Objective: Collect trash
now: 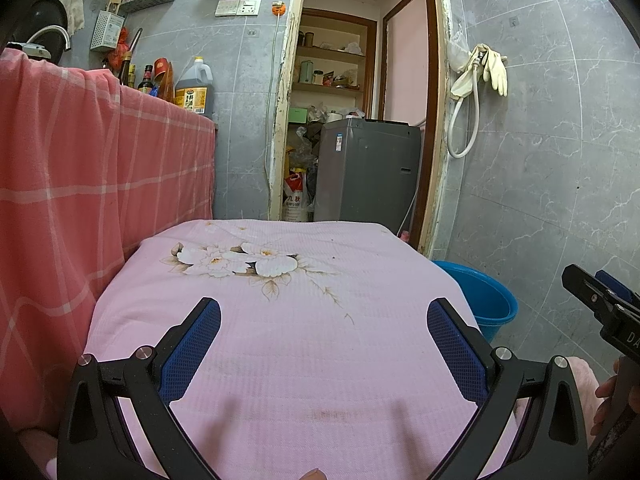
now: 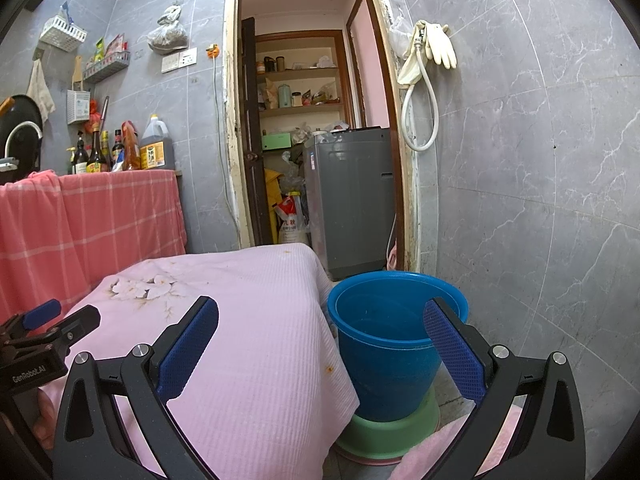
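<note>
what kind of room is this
Most likely a small home kitchen or utility area: sauce and oil bottles on a counter, a washing machine past the doorway, rubber gloves on grey tiled walls, and a blue bucket.

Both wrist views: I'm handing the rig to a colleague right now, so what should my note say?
Left gripper: open, empty, above the pink flowered cloth covering the table.
Right gripper: open, empty, between the cloth's edge and the round blue plastic bucket on the floor.
Done: no large trash on the cloth.
Left: a few small specks near its far edge; bucket contents unclear.
</note>
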Demonstrator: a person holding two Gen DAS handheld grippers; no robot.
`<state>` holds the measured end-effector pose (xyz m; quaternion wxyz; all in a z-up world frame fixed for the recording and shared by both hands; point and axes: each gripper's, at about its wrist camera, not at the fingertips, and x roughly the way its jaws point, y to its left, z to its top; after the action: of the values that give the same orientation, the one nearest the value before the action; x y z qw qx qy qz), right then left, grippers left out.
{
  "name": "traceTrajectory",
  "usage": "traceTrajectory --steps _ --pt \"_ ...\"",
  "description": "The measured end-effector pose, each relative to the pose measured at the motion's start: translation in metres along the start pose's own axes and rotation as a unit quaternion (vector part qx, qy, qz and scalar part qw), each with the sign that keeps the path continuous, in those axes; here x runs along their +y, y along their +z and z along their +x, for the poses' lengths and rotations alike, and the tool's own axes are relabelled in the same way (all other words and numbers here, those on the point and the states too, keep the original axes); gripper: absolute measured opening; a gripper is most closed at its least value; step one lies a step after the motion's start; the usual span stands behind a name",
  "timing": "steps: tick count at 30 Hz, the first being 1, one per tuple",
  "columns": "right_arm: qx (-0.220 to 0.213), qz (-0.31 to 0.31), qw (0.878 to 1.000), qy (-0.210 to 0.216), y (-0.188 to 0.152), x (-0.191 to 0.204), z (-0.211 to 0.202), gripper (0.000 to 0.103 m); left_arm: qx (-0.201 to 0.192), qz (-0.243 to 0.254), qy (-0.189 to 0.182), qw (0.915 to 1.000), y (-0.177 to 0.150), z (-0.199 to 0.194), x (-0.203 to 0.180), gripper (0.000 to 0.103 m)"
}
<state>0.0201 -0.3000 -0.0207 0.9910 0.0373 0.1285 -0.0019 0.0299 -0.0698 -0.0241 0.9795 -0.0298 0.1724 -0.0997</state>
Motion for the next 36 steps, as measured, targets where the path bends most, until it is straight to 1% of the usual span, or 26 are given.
traceTrajectory --steps 36 --pt "0.005 0.006 1.000 -0.004 -0.0013 0.0049 -0.0012 0.103 0.000 -0.001 0.001 1.0000 0.0002 -0.0006 -0.0028 0.101"
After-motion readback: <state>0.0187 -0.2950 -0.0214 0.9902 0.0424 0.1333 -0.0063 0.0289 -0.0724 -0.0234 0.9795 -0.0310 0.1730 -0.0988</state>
